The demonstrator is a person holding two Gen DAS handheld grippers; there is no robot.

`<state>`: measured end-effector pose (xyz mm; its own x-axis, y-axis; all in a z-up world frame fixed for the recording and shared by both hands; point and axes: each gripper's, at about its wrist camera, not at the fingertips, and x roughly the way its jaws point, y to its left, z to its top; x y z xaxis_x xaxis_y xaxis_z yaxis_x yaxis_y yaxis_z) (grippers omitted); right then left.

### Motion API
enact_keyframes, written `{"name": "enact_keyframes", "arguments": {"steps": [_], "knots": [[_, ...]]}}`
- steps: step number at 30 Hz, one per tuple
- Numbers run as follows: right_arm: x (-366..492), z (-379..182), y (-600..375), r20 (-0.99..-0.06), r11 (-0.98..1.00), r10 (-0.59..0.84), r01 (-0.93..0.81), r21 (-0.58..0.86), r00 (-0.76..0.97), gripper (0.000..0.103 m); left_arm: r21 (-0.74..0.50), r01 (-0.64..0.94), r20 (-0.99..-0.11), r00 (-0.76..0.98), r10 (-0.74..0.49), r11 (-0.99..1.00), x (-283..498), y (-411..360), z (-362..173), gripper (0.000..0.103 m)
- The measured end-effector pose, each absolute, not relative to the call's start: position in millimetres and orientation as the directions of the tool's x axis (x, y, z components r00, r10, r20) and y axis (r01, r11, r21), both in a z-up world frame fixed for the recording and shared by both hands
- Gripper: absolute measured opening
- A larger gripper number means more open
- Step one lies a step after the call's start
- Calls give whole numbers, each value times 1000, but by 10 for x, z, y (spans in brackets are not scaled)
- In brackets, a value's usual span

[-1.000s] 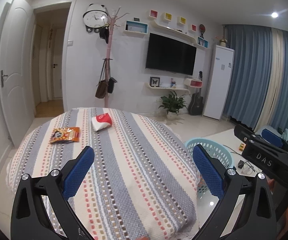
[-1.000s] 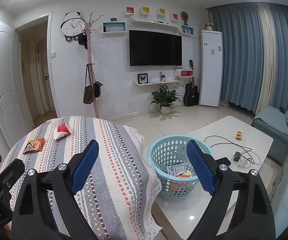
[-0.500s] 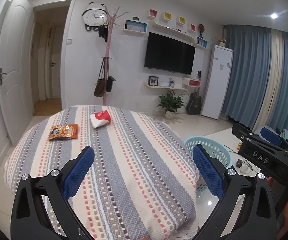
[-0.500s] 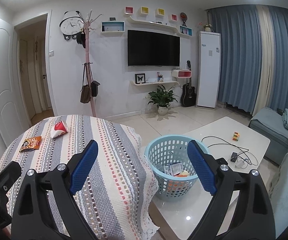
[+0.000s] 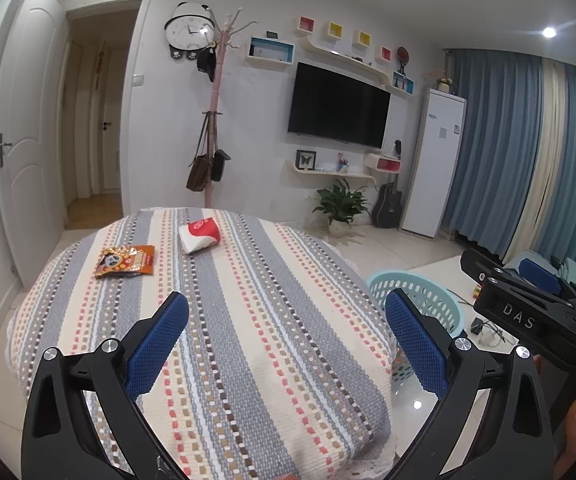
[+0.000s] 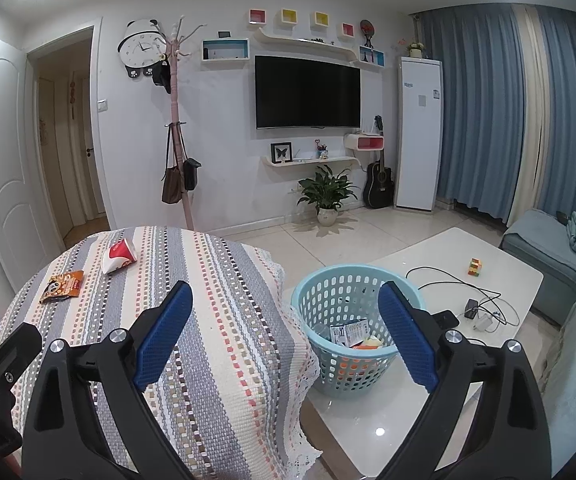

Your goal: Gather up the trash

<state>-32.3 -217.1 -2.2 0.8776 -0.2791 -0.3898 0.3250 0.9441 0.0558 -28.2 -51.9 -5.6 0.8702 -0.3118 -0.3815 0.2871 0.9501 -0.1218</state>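
An orange snack packet (image 5: pixel 126 261) and a crumpled red-and-white paper cup (image 5: pixel 199 235) lie at the far side of the striped tablecloth (image 5: pixel 247 320). Both show in the right wrist view too, the packet (image 6: pixel 62 286) and the cup (image 6: pixel 119 255). A light blue basket (image 6: pixel 352 336) with some trash in it stands on the white low table (image 6: pixel 428 360) right of the cloth; its rim shows in the left wrist view (image 5: pixel 412 292). My left gripper (image 5: pixel 285 340) is open and empty above the near cloth. My right gripper (image 6: pixel 283 330) is open and empty between the cloth edge and the basket.
Cables, a charger (image 6: pixel 474 310) and a small cube (image 6: pixel 475 267) lie on the white table. A coat stand (image 6: pixel 175 128), a potted plant (image 6: pixel 326 196), a guitar (image 6: pixel 378 178) and a tall white unit (image 6: pixel 418 134) line the far wall. A sofa (image 6: pixel 548 248) is at right.
Both views have shifted a little: the trash and the basket sit slightly lower and nearer in frame. Both grippers stay open and empty.
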Motion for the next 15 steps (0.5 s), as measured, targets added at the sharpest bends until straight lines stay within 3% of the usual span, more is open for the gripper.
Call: {"name": "enact_keyframes", "arguments": {"steps": [15], "knots": [[-321, -30, -2159, -396, 944, -276, 324, 59, 876, 90, -124, 289, -387, 867, -314, 949, -266, -552, -77, 95]]}}
